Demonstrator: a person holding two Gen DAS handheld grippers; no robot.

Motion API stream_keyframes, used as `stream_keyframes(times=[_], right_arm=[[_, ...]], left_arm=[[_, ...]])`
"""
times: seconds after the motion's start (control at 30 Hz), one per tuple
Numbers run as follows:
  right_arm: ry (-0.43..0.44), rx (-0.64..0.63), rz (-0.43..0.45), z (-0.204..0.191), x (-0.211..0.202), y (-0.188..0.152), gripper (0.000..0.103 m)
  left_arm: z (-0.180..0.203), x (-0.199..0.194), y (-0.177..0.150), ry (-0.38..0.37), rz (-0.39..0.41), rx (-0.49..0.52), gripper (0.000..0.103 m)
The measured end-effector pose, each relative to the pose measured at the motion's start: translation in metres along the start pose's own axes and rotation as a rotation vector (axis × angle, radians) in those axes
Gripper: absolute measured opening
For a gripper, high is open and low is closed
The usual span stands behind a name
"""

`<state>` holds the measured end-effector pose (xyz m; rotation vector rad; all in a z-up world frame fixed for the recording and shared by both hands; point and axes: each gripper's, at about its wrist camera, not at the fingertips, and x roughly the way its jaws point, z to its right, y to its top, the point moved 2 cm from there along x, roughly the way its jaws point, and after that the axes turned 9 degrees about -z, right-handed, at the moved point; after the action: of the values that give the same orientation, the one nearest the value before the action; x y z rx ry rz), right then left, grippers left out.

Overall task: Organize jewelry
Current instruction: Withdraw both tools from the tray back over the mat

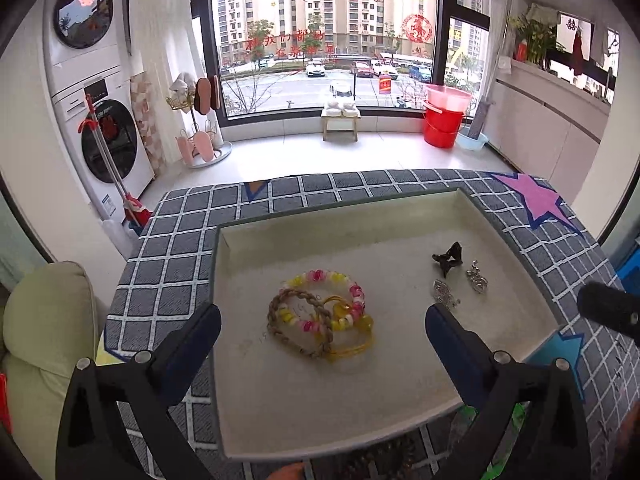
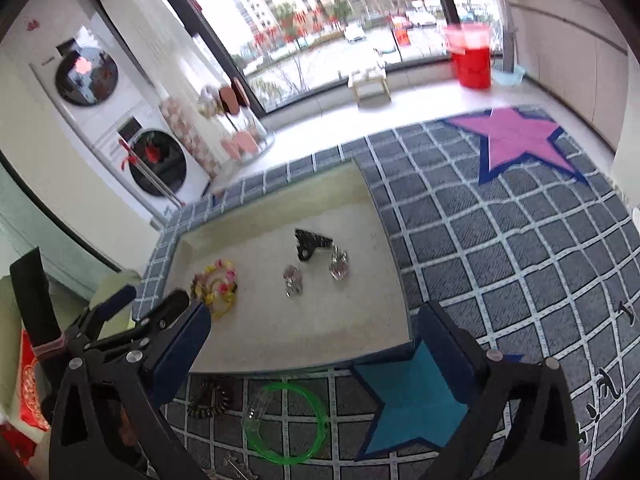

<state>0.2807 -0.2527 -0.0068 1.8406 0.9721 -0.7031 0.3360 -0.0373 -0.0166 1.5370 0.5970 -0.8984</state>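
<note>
So left wrist cam: left gripper [image 1: 322, 326] jaws spread wide w/ nothing pinched, hovering over the bracelets [image 1: 322, 314] piled mid-tray [image 1: 472, 204]; black clip [image 1: 448, 258] + silver bits far right. Right wrist cam: right gripper [image 2: 312, 332] also wide open, empty, green bangle [image 2: 286, 424] on the mat [image 2: 500, 240] near the tray's front edge.

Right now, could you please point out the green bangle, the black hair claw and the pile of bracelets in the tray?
green bangle [image 2: 316, 404]: right wrist view, on its right-hand rim.
black hair claw [image 1: 449, 258]: left wrist view, on its body.
pile of bracelets [image 1: 320, 312]: left wrist view, near the pile's middle.
</note>
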Motion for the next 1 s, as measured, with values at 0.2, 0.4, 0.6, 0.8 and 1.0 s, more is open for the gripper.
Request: stream_keyframes(times=[0.2, 0.4, 0.6, 0.8, 1.0], right_arm=[[-0.007, -0.012, -0.028, -0.005, -0.011, -0.006, 0.103], [-0.012, -0.046, -0.075, -0.010, -0.021, -0.025, 0.103], [0.012, -0.045, -0.134, -0.009, -0.023, -0.056, 0.103], [-0.012, -0.056, -0.184, -0.009, -0.021, -0.086, 0.103], [-0.037, -0.099, -0.219, -0.012, -0.019, -0.113, 0.103]], left_arm=[[-0.010, -0.014, -0.019, -0.017, -0.010, -0.001, 0.103], [-0.016, -0.043, -0.053, -0.042, -0.015, -0.006, 0.103], [-0.020, -0.067, -0.091, -0.051, -0.027, 0.018, 0.103], [-0.015, -0.077, -0.125, -0.060, -0.056, 0.041, 0.103], [-0.003, -0.082, -0.152, -0.061, -0.076, 0.105, 0.103]])
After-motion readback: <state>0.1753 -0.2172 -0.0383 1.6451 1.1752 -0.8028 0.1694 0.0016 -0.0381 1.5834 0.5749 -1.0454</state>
